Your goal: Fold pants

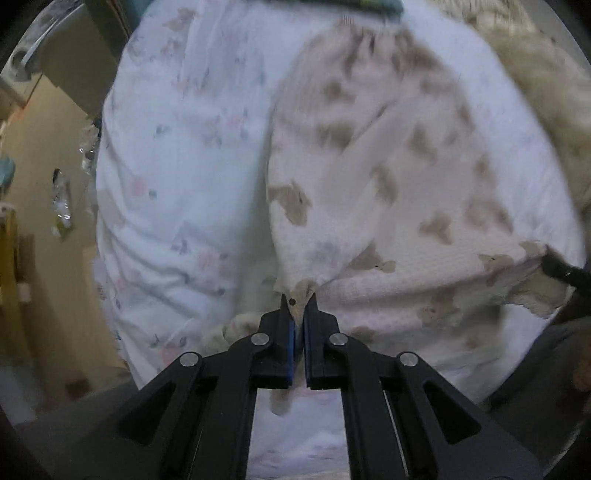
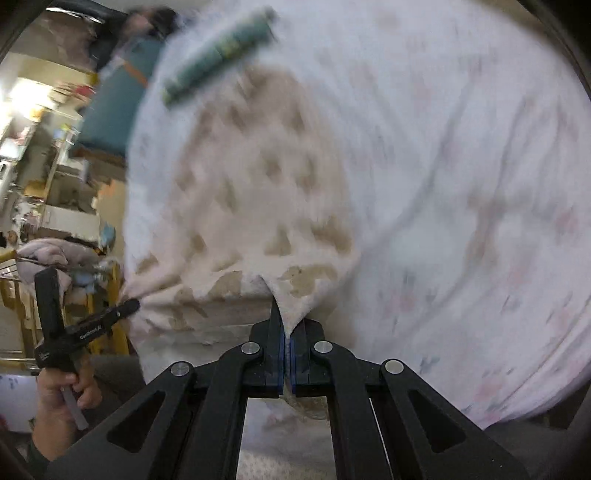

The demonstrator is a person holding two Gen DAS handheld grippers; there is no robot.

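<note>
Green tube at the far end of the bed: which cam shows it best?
Right wrist. The green tube lies whole, though blurred, on the floral sheet beyond the pants. Left wrist catches only a dark sliver at the top edge.

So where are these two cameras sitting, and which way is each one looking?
Left wrist view: sits on the left gripper, looking along its fingers at the bear-print pants pinched between them, on a floral sheet.
Right wrist view: sits on the right gripper, also pinching the pants; the person's hand shows, holding the left gripper.
Shared: the pants, the sheet and a green tube.
</note>
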